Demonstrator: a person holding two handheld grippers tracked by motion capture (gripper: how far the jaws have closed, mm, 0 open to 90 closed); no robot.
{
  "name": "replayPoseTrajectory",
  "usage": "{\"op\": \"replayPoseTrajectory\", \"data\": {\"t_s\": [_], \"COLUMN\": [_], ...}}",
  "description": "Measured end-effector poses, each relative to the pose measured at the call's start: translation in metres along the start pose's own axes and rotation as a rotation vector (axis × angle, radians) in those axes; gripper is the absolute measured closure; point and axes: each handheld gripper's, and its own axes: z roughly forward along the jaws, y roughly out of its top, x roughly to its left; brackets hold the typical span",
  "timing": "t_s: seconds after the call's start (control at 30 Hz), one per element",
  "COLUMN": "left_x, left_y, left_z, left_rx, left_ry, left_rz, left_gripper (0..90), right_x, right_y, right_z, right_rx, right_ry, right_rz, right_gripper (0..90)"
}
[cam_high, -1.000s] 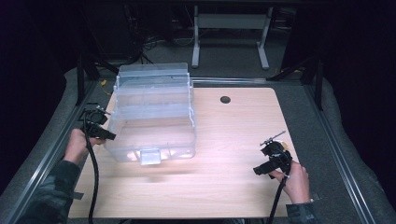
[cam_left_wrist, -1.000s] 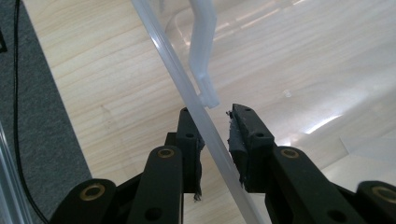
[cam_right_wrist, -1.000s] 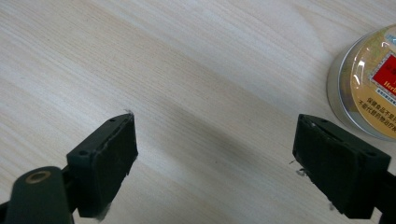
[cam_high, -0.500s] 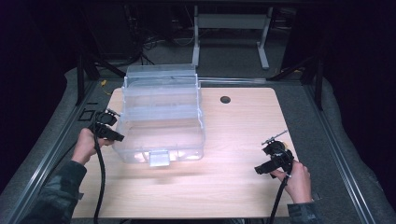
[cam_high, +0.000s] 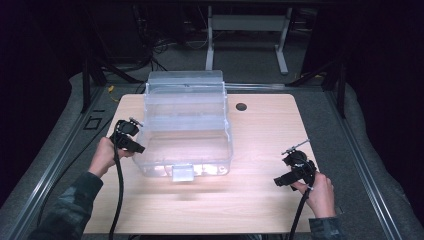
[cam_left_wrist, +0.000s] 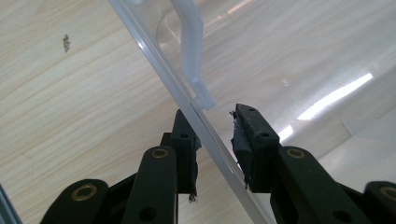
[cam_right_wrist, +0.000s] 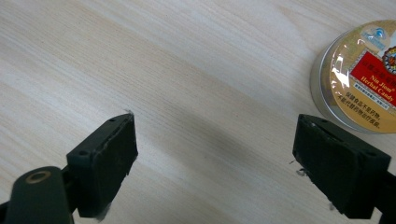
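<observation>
Left hand-held gripper (cam_left_wrist: 212, 140) astride clear box (cam_high: 185, 125) wall — jaws opening.

Table (cam_high: 260, 200): light wood-grain top, rounded corners, round black cable hole (cam_high: 241, 106) nr far edge. Floor (cam_high: 250, 60): grey carpet, w/ loose black cables (cam_high: 165, 47) behind table. Metal rails (cam_high: 50, 170) run along floor at both sides. Far side: white metal frame (cam_high: 245, 22) on two legs w/ feet. Surroundings dark, black drapes at both sides. Light falls from above, bright patch mid-table.
</observation>
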Motion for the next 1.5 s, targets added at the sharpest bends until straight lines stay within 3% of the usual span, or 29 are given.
{"op": "replayPoseTrajectory", "data": {"t_s": [0.43, 0.5, 0.53, 1.1, 1.3, 1.37, 1.43, 1.5], "left_x": [-0.026, -0.029, -0.031, -0.066, -0.076, -0.078, -0.081, -0.083], "left_y": [0.014, 0.015, 0.016, 0.024, 0.026, 0.027, 0.029, 0.031], "left_z": [0.005, 0.005, 0.005, 0.008, 0.007, 0.008, 0.008, 0.009], "left_rx": [0.002, 0.005, 0.008, 0.013, 0.027, 0.03, 0.034, 0.03], "left_ry": [-0.017, -0.015, -0.016, -0.028, -0.034, -0.032, -0.036, -0.038], "left_rz": [0.038, 0.046, 0.049, 0.093, 0.107, 0.108, 0.111, 0.104], "left_gripper": [69.8, 69.6, 69.5, 67.8, 66.6, 66.4, 66.2, 66.2], "right_x": [-0.002, -0.002, -0.002, -0.006, -0.012, -0.013, -0.015, -0.017], "right_y": [0.0, 0.0, 0.0, -0.002, 0.002, 0.004, 0.005, 0.005], "right_z": [-0.002, -0.004, -0.002, -0.007, -0.013, -0.016, -0.021, -0.026], "right_rx": [-0.005, 0.014, -0.005, -0.011, -0.022, -0.011, -0.022, -0.025], "right_ry": [0.0, -0.002, -0.004, -0.007, -0.01, -0.033, -0.019, -0.045], "right_rz": [0.0, 0.001, 0.003, 0.014, 0.027, 0.025, 0.021, 0.029], "right_gripper": [13.0, 13.0, 13.0, 13.0, 13.0, 13.0, 13.1, 13.1]}}
